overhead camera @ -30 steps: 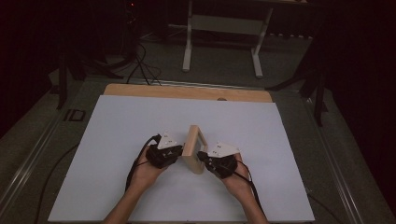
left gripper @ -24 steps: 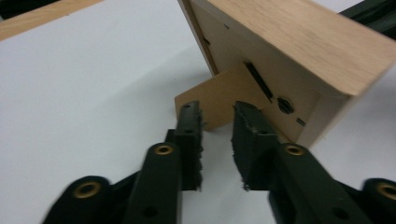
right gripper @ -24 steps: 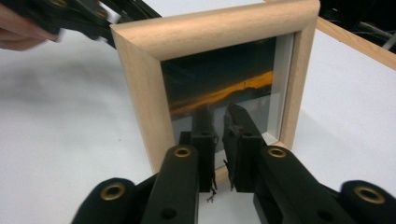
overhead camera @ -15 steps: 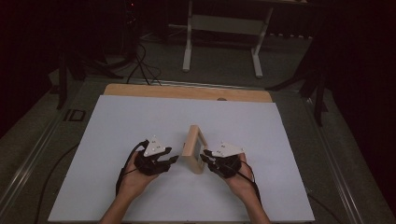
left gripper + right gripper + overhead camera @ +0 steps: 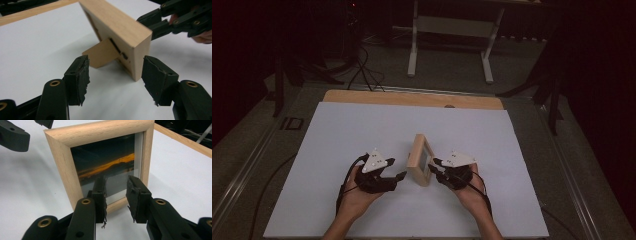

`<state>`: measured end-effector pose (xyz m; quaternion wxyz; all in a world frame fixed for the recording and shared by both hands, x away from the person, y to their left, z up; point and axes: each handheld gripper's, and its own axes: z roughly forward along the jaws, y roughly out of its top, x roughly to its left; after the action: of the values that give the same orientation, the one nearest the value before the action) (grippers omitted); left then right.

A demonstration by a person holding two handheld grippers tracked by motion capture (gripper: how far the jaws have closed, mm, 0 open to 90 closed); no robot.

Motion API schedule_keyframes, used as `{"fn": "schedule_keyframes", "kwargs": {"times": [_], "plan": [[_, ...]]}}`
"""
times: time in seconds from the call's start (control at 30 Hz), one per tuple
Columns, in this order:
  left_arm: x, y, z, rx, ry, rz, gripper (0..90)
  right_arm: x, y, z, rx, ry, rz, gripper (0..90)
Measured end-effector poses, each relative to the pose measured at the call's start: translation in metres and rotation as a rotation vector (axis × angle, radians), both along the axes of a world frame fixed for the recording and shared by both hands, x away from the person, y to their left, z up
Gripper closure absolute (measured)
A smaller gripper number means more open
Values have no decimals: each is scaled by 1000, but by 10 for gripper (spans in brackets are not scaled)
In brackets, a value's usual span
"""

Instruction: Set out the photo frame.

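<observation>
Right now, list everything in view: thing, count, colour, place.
picture frame: one, light wood, holding a dark photo with an orange streak, standing upright mid-table between the grippers
fold-out stand: one, brown, on the frame's back, propping it
white sheet: one, white, covering the table top
wooden table edge: one, tan, along the sheet's far side
metal stand legs: one pair, pale grey, on the floor beyond the table
left gripper: one, black with grey plate, behind the frame, jaws just opened wide, clear of the wood
right gripper: one, black with grey plate, facing the glass, jaws just opened, holding nothing
</observation>
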<state>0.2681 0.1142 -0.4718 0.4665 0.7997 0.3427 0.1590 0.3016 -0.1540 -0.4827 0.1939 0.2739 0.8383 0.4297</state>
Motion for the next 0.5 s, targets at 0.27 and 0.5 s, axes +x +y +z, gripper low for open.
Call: {"fn": "schedule_keyframes", "kwargs": {"times": [0.27,0.5], "plan": [[5,-17,5,-15,7,-17,383,0,-1,0,3,-2,-4,676],[12,-35,4,-5,32,-26,366,0,-2,1,8,-4,-5,669]]}}
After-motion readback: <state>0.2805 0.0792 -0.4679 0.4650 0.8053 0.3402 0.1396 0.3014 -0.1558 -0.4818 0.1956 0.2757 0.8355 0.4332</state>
